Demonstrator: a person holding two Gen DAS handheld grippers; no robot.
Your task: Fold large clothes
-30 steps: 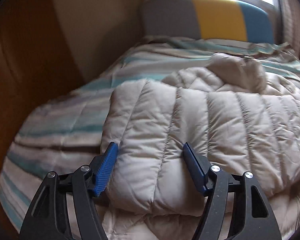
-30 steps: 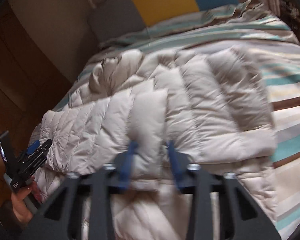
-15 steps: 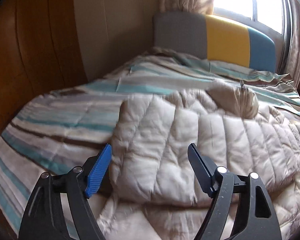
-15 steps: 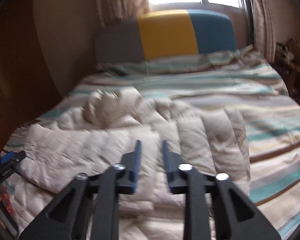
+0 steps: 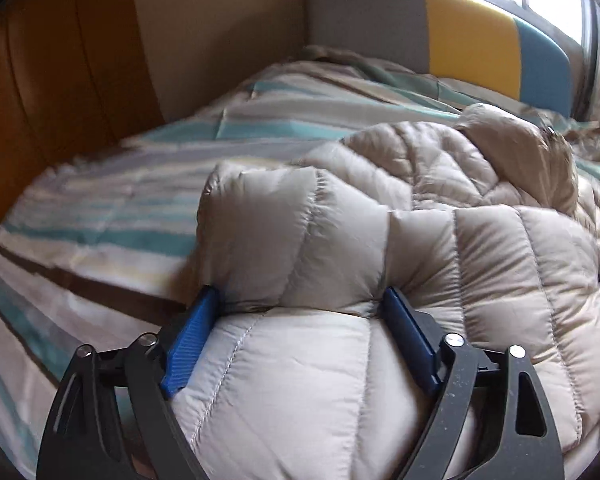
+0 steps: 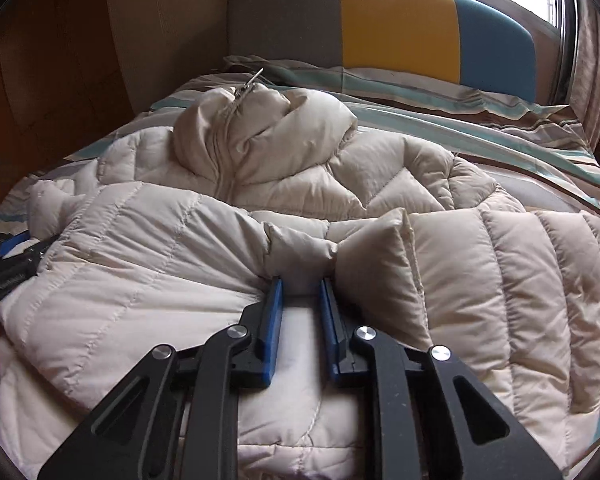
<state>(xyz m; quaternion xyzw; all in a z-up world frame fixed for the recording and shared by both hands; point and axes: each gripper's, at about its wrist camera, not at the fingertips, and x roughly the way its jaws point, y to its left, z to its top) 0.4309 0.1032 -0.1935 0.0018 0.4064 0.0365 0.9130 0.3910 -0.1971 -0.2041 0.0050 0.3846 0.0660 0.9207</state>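
A cream quilted puffer jacket (image 5: 440, 248) lies on the bed, its lower part folded up over the body; it also shows in the right wrist view (image 6: 148, 248), hood (image 6: 260, 128) towards the headboard. My left gripper (image 5: 300, 300) is wide open, its blue pads pressed against both sides of a bulging fold at the jacket's left end. My right gripper (image 6: 300, 284) is nearly closed, pinching a bunched fold of the jacket's folded edge between its pads. The left gripper (image 6: 8, 264) shows at the left edge of the right wrist view.
The jacket rests on a striped teal, brown and white duvet (image 5: 120, 216) covering the bed. A grey, yellow and blue headboard (image 6: 400, 24) stands at the far end under a bright window. A wooden wardrobe (image 5: 48, 72) and beige wall run along the left.
Both grippers dropped back onto the jacket after lifting. The left one now straddles the folded end. The right one has closed on a bunched fold.
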